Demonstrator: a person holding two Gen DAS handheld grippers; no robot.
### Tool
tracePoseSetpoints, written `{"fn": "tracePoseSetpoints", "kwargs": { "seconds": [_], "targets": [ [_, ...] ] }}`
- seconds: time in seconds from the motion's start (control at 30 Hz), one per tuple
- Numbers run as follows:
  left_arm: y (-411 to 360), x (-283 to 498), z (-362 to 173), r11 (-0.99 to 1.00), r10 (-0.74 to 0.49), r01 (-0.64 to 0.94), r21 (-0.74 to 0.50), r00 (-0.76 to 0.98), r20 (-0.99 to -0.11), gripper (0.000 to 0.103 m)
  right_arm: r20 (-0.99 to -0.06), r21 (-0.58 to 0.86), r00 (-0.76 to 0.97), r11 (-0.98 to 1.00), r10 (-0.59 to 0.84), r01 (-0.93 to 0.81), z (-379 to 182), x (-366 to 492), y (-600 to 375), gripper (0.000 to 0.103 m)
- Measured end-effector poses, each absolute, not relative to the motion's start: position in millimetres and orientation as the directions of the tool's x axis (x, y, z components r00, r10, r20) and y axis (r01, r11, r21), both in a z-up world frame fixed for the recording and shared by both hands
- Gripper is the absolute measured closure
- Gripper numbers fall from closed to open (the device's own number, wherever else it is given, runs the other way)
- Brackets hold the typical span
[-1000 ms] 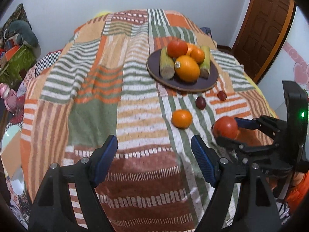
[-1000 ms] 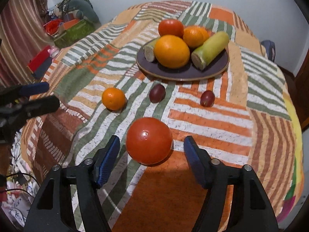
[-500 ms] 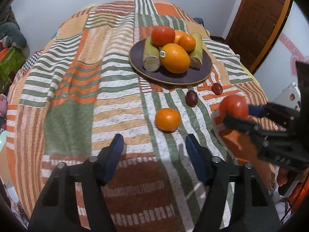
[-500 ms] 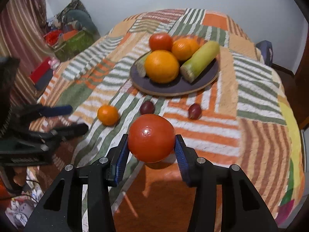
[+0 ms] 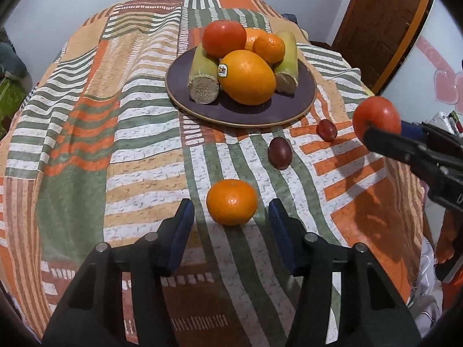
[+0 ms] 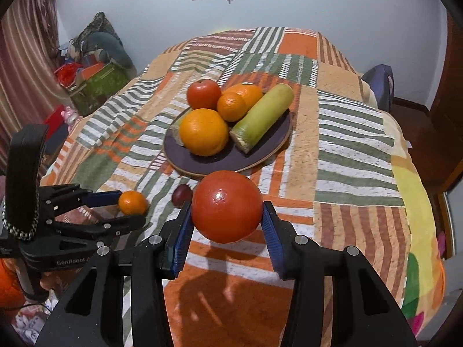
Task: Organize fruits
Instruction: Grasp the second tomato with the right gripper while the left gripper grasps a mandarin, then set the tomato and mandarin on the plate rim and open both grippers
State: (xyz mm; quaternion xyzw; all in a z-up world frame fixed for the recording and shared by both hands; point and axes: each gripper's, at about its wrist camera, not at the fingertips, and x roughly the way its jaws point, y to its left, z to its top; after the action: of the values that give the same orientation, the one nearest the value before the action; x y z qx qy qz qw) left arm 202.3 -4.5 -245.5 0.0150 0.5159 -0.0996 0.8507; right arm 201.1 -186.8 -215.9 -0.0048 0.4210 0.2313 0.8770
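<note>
My right gripper [image 6: 227, 217] is shut on a red tomato [image 6: 227, 206], lifted above the striped cloth; the same tomato [image 5: 376, 118] shows at the right of the left wrist view. My left gripper [image 5: 231, 214] is closing, its blue pads either side of a small mandarin [image 5: 231, 201] that lies on the cloth, with a gap still on both sides. The mandarin [image 6: 133, 202] also appears between those fingers in the right wrist view. A dark plate [image 5: 301, 107] farther back carries a tomato, oranges and two green stalk pieces. Two small dark plums [image 5: 279, 153] lie between plate and mandarin.
The patchwork cloth [image 5: 86, 133] covers a rounded table that drops off on every side. A wooden door [image 5: 385, 29] stands at the far right. Bags and boxes [image 6: 95, 81] are piled on the floor at the left.
The right gripper closed on the tomato and lifted it off the cloth. The left gripper moved forward to the mandarin, and its jaws narrowed around it.
</note>
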Motion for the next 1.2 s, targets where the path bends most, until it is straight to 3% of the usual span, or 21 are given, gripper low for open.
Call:
{"fn": "tracePoseSetpoints", "kwargs": {
  "seconds": [0.1, 1.2],
  "targets": [
    [-6, 205, -247, 0.977, -0.159, 0.200, -0.075, 0.450, -0.879, 0.068, -0.743, 0.190, 0.536, 0.894, 0.401, -0.406, -218, 205, -187, 0.060],
    [6, 272, -225, 0.977, -0.189, 0.186, -0.102, 0.547, -0.816, 0.068, -0.742, 0.199, 0.524, 0.884, 0.418, -0.423, -235, 260, -150, 0.060]
  ]
}}
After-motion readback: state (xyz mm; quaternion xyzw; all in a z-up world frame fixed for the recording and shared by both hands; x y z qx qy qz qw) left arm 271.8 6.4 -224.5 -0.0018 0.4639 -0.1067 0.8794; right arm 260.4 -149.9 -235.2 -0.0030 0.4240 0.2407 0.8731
